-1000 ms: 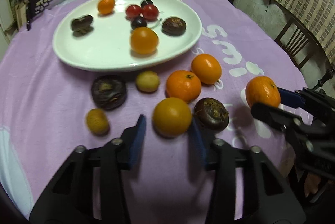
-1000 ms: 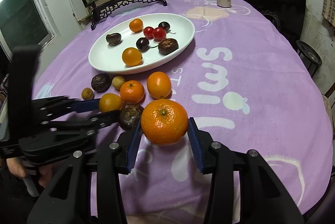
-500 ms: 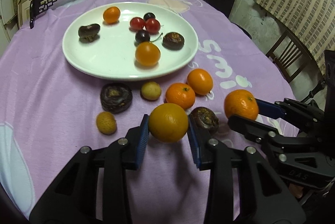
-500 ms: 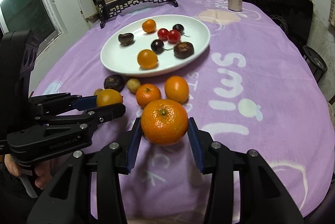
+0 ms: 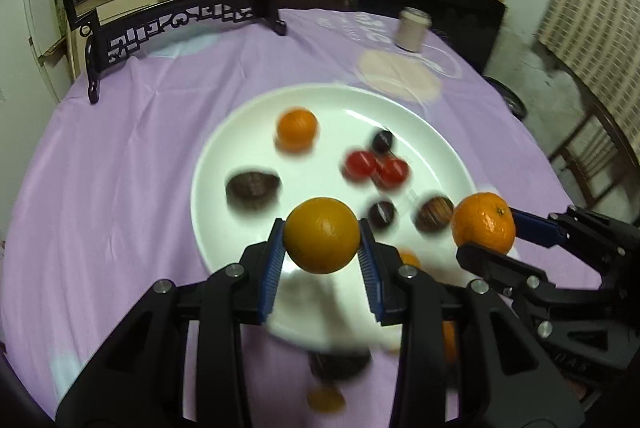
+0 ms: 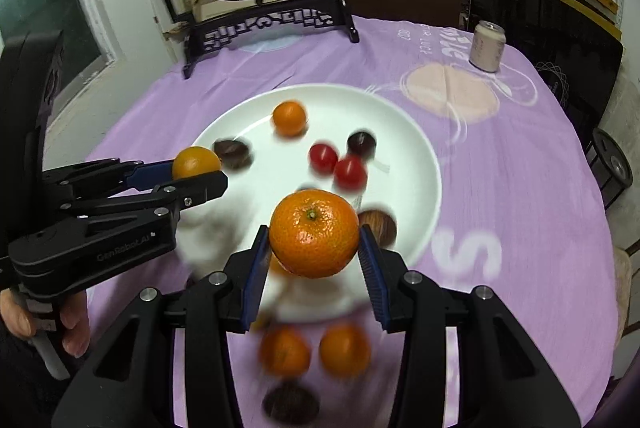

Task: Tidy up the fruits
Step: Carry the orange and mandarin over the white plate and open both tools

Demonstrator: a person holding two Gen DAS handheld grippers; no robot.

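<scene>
My left gripper (image 5: 322,242) is shut on a smooth yellow-orange fruit (image 5: 322,235) and holds it above the near part of the white plate (image 5: 224,148). My right gripper (image 6: 314,242) is shut on a dimpled mandarin (image 6: 314,233) above the plate's (image 6: 416,156) near right side. The plate holds a small orange (image 5: 297,129), two red cherry tomatoes (image 5: 376,167) and several dark fruits (image 5: 252,186). Each gripper shows in the other view: the right one (image 5: 486,230) and the left one (image 6: 196,168). Loose oranges (image 6: 314,350) and a dark fruit (image 6: 290,406) lie blurred on the cloth below.
A purple tablecloth (image 5: 120,168) covers the round table. A carved black stand with a round deer picture (image 5: 176,20) sits at the far edge. A small can (image 6: 487,46) stands at the far right. A wooden chair (image 5: 588,164) is beside the table on the right.
Both grippers lifted their fruits and moved forward from the loose fruits to above the plate. The left one closed on its fruit within the last second.
</scene>
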